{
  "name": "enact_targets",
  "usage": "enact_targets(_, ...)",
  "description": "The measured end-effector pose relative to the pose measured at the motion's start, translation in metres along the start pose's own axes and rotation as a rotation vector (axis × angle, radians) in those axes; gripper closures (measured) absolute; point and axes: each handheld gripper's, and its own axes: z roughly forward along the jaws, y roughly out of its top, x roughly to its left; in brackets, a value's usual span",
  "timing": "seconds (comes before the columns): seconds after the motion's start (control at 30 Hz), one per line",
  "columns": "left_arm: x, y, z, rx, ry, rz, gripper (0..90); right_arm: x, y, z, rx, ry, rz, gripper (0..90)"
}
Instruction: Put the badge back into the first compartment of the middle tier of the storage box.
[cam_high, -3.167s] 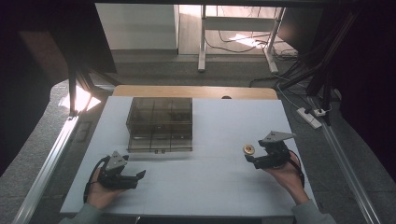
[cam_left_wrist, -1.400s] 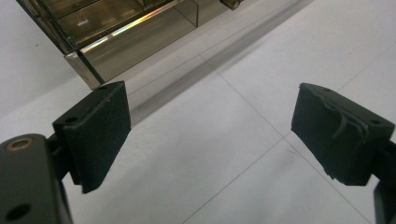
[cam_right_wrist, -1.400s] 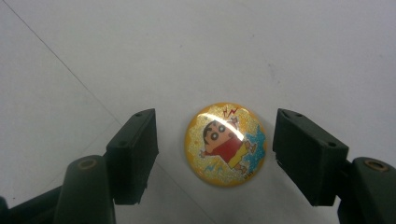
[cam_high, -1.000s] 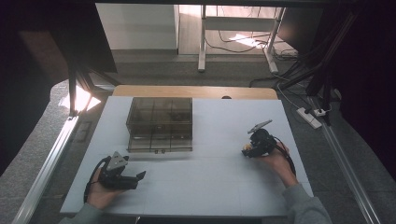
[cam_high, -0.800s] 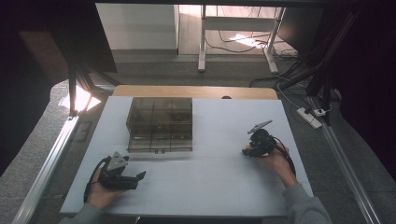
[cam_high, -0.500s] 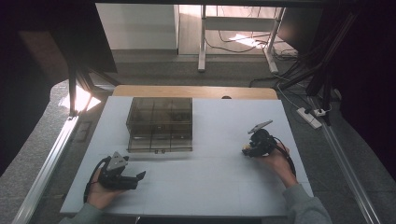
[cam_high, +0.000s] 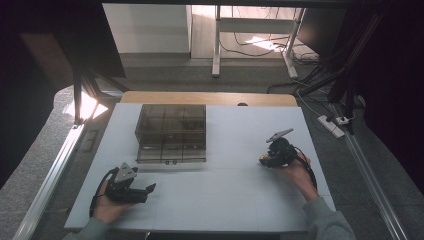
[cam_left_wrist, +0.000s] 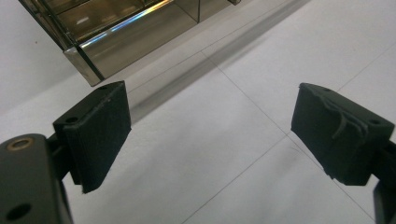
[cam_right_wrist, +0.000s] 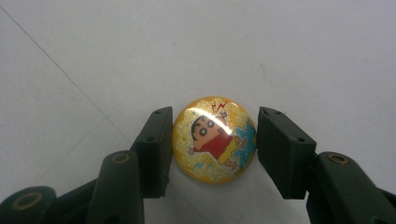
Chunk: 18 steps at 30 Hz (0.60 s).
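- The right gripper (cam_right_wrist: 212, 144) is sitting low over the white table (cam_high: 230, 195), with a round yellow cartoon badge (cam_right_wrist: 214, 139) lying flat between its two black fingers (cam_right_wrist: 156, 149).
- The left-hand finger in the right gripper view is touching or all but touching the badge's rim; the other finger is standing just off the opposite rim with a thin strip of table showing between them. So the jaws are bracketing the badge but not yet clamping it.
- In the high view the right gripper (cam_high: 267, 159) is pointing toward the middle of the table, with the badge (cam_high: 263, 160) at its tip.
- The left gripper (cam_left_wrist: 210, 135) is resting with its jaws spread wide and nothing between the pads; only bare table is lying between them.
- A clear box with compartments (cam_left_wrist: 116, 32) is standing just beyond the left gripper's fingertips, its near corner up and to the left of them; in the high view the box (cam_high: 171, 132) is well apart from the right gripper's fingers.
- Judging by this, the work is at an early stage: the badge is lined up for a grasp, but the squeeze, the lift and the carry, probably to the box, are all still to be done.
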Motion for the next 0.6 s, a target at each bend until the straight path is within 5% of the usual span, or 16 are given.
enact_targets(0.23, 0.0, 0.0, 0.0, 0.002, 0.0, -0.002, 12.4, 0.002, 0.002, -0.005, -0.039, 0.01, -0.006, 46.5)
enact_targets(0.6, -0.001, 0.0, 0.0, 0.0, 0.001, -0.004, 12.4, 0.006, 0.006, -0.026, -0.173, 0.056, 0.021, 46.5)
